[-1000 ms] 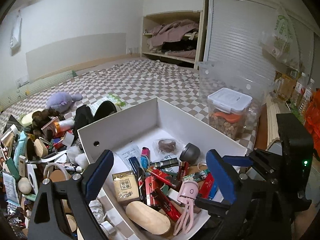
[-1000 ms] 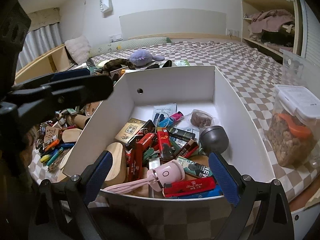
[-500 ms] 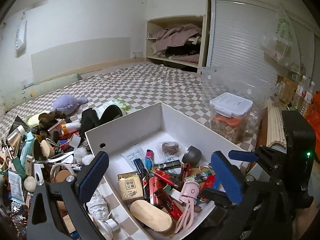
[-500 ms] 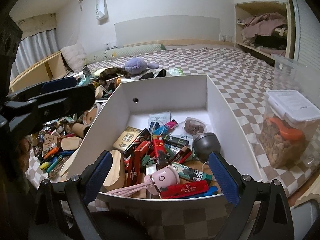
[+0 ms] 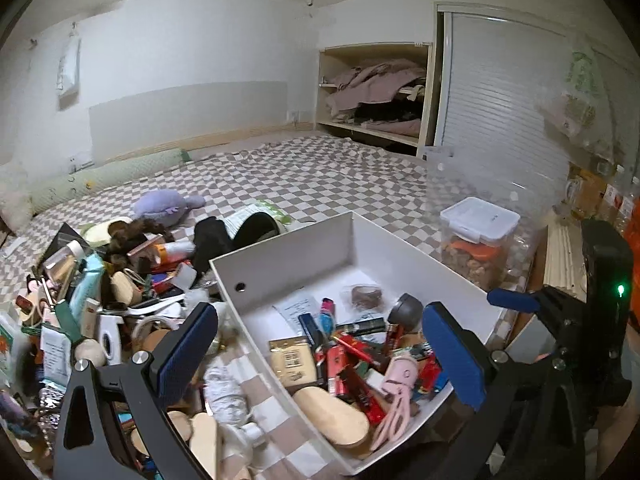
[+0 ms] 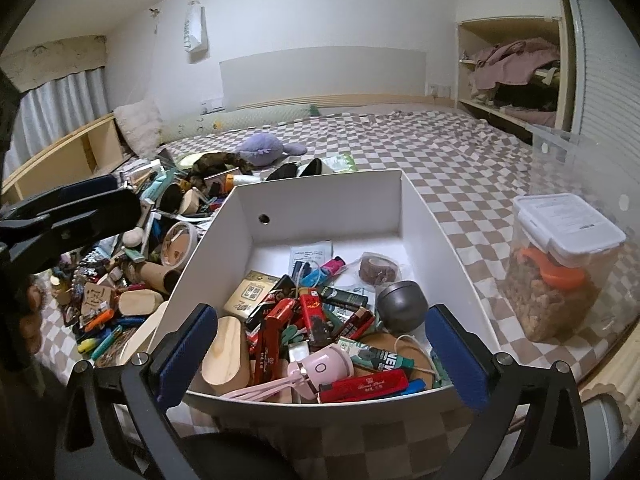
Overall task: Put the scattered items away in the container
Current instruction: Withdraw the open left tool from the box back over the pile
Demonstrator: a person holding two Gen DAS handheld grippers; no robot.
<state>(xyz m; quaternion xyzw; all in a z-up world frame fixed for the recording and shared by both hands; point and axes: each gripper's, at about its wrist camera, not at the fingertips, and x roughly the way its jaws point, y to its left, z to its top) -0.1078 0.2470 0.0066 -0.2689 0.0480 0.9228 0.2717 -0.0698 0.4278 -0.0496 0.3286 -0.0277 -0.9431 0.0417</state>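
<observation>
Sitting on the checkered bed (image 5: 320, 168), the white box (image 6: 320, 204) w/ its small items is unchanged. Left gripper (image 5: 320, 352) has drifted back over box's left edge, jaws spread, empty. Right gripper (image 6: 320, 360) at near rim, jaws opening, gripping nothing. Scattered pile (image 5: 92, 280) stays left of box.

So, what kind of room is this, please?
Most likely a bedroom: a wide bed with a checked cover, a bolster along the wall, and clothes piled on open shelves.
</observation>
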